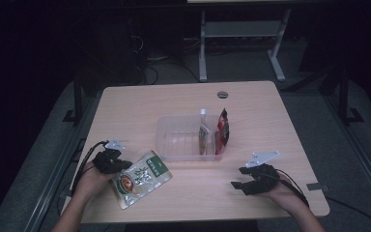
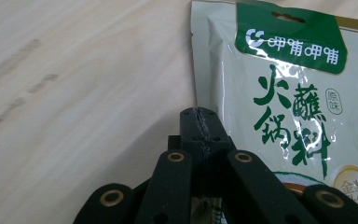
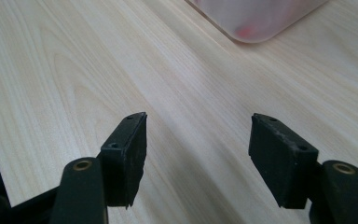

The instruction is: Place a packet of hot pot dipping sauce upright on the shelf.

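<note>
Table (image 1: 270, 121): holds all items. Centre, slightly far: open bin (image 1: 174, 145), with two upright packets at its right end, one packet (image 1: 205, 135) left of the other packet (image 1: 222, 128), side by side. Far of the bin, near the table's far edge: a round cable port (image 1: 222, 94). Near left: flat pouch (image 1: 141, 179) lying on the tabletop, near and left of the bin, apart from it. Left gripper (image 1: 121, 166) at the pouch's left edge, clamped on that edge. Near right: right gripper (image 1: 239, 183), over bare tabletop, jaws apart with nothing between, near and right of the bin, well apart from the pouch.
</note>
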`<state>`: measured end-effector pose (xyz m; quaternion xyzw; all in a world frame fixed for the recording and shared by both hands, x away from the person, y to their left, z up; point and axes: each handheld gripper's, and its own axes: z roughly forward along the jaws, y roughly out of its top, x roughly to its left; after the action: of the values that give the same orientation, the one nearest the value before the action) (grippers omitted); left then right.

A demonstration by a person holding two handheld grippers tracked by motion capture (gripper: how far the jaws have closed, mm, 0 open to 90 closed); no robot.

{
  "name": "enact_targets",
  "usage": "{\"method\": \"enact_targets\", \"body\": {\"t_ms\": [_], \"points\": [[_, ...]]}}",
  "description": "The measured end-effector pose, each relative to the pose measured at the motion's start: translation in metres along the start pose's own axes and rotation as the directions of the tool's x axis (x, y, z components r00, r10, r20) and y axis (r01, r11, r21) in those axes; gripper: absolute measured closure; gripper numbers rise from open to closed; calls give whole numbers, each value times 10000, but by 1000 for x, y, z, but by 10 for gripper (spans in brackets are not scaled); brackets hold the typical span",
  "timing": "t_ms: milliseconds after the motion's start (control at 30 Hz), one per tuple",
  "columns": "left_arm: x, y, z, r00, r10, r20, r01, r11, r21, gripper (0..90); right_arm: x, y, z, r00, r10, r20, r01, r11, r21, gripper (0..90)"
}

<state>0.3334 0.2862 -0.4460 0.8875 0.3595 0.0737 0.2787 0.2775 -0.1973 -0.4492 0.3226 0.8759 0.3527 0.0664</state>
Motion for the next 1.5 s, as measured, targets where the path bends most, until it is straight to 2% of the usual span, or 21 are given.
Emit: {"method": "enact_targets", "body": {"t_ms": [167, 200, 267, 367, 567, 667, 767, 833, 1000, 1100, 1167, 1300, 1500], "points": [[-16, 1, 2, 9989, 315, 346, -319, 9994, 104, 898, 1, 0, 0, 10000, -39, 6, 39, 10000, 14, 364], [-16, 1, 2, 9989, 315, 346, -319, 9994, 104, 898, 1, 0, 0, 10000, -39, 6, 39, 10000, 14, 364], [-25, 3, 3, 9971, 538, 539, -547, 9984, 148, 898, 1, 0, 0, 10000, -59, 9, 59, 10000, -20, 364], [-31, 5, 5, 9942, 684, 836, -697, 9975, 124, 898, 1, 0, 0, 10000, -61, 24, 62, 10000, -12, 364], [-38, 12, 10, 9906, 953, 985, -959, 9954, 17, 897, 0, 0, 0, 10000, -72, 28, 72, 10000, 30, 364], [-38, 13, 2, 9892, 1155, 898, -1141, 9932, -208, 896, 1, 0, 0, 9999, -97, 31, 97, 10000, 16, 364], [-37, 9, -14, 9931, 971, 658, -928, 9936, -650, 897, 1, 0, 0, 10000, -88, 14, 88, 10000, -1, 364], [-34, 1, -24, 9952, 885, 414, -856, 9941, -673, 897, 0, 0, 0, 10000, -76, 16, 76, 10000, -49, 363], [-31, -34, -45, 9996, 236, -126, -243, 9981, -567, 897, 0, -1, 0, 9999, -92, 47, 92, 10000, -22, 364], [-34, -57, -54, 9996, -285, -54, 281, 9982, -531, 897, 1, -1, 0, 9999, -145, 40, 145, 9999, -14, 364], [-38, -67, -53, 9993, -359, 101, 363, 9984, -429, 897, 2, 0, 0, 9999, -96, 38, 96, 10000, -1, 364], [-40, -66, -45, 9998, -161, 124, 161, 9999, -37, 896, 3, 1, 3, 9999, -139, 30, 139, 9999, 90, 363], [-40, -57, -35, 9998, 74, 192, -75, 10000, 40, 896, 3, 1, 3, 9999, -123, -2, 123, 9999, 86, 364]]}}
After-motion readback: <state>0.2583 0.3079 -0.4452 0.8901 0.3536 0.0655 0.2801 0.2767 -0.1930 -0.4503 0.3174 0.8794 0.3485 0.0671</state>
